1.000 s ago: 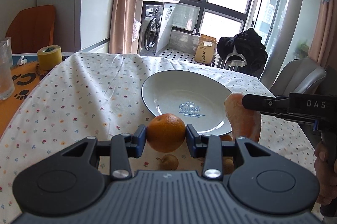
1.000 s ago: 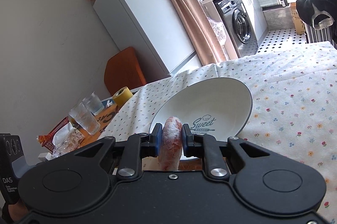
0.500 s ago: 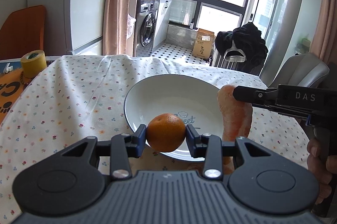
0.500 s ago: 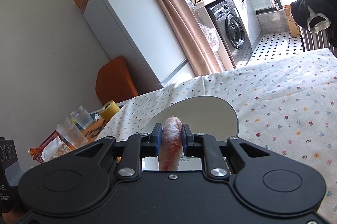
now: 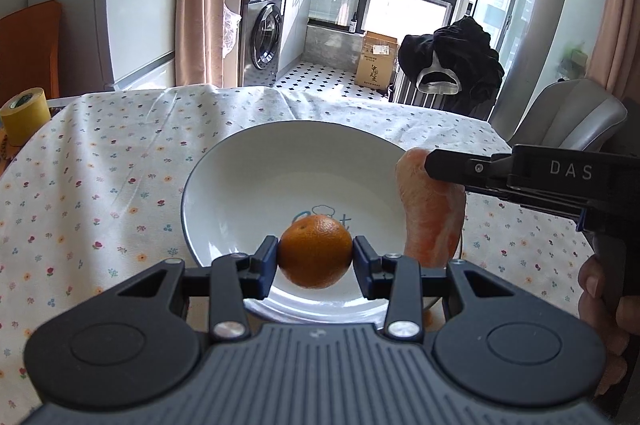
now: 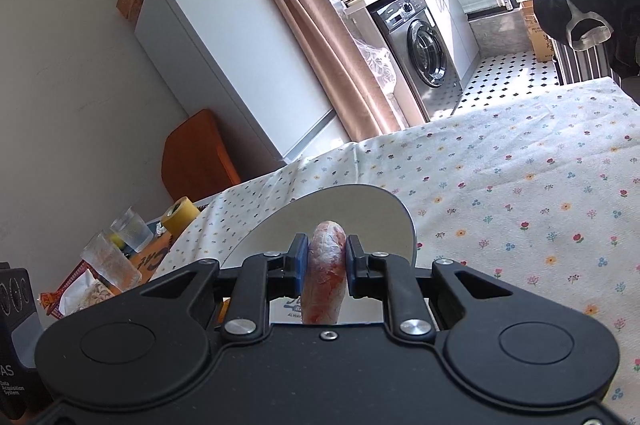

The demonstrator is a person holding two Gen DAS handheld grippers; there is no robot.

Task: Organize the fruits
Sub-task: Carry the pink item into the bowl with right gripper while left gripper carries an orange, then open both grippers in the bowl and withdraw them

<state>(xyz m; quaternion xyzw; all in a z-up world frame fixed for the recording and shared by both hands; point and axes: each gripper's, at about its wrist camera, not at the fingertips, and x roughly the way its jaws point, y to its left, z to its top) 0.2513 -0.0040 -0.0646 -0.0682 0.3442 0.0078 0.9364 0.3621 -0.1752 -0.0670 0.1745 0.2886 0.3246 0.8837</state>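
My left gripper (image 5: 315, 258) is shut on an orange (image 5: 315, 250) and holds it in the air over the near part of the white plate (image 5: 248, 177). In the left wrist view the right gripper comes in from the right, clamped on a long pinkish-orange wrapped fruit (image 5: 430, 213) that hangs upright at the plate's right rim. My right gripper (image 6: 325, 265) is shut on that same wrapped fruit (image 6: 325, 273), with the plate (image 6: 360, 209) just beyond and below its fingers.
A flowered cloth (image 5: 100, 177) covers the table. A yellow tape roll (image 5: 22, 113) sits at the far left edge, with drinking glasses (image 6: 120, 245) and snack packets beside it. A grey chair (image 5: 568, 117) stands off the far right corner. A hand (image 5: 608, 309) grips the right tool.
Both grippers have moved forward over the plate with their fruit. The orange went from in front of the plate's near rim to above its inside; the wrapped fruit now hangs at the right rim.
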